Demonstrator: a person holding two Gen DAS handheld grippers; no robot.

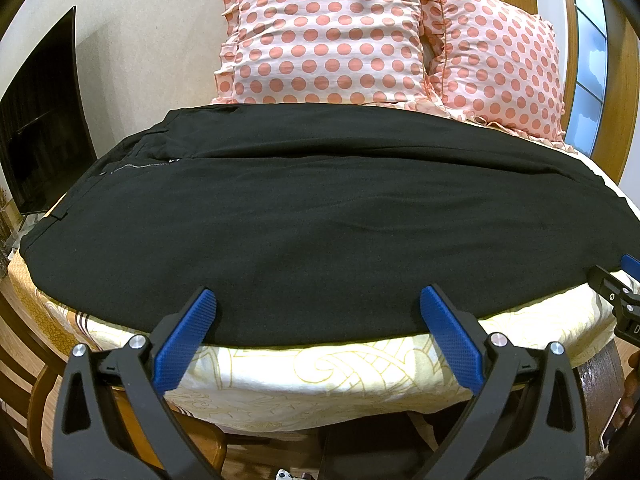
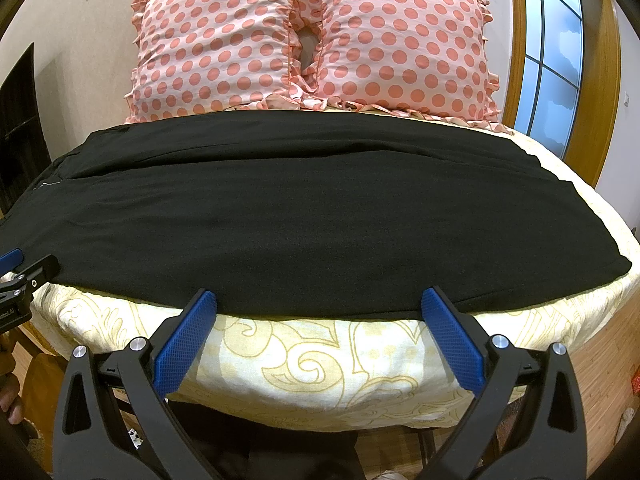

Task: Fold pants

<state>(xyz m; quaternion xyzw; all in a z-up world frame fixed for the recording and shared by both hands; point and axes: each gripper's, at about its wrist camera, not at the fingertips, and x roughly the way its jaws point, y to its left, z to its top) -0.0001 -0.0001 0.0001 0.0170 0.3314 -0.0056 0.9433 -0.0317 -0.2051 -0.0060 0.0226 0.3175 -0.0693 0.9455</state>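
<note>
Pants [image 1: 312,216]: black, laid flat and lengthwise across the bed, waist and zipper end to the left, leg ends to the right; one leg appears already laid over the other, so a lengthwise fold is judged done.
Left tongs [image 1: 318,302]: spread wide, nothing pinched; both blue tips are held at the near edge of the pants, toward the waist half, seemingly so that the hem can be taken between them.
Right tongs [image 2: 319,302]: spread wide as well, nothing pinched; set at the near edge further toward the leg ends, so that the cloth can be lifted at two places and kept from sagging.
Contact: whether the tips touch the cloth or only hover just above it cannot be told.
Bed [image 2: 304,364]: covered in a cream sheet with a yellow scroll pattern; a bare strip is left between the pants and the near side.
Pillows [image 2: 308,40]: two, pink with dots, propped behind the far edge of the pants, out of the folding area.
Next step, as judged: the near edge is to be pinched by both tongs.
</note>
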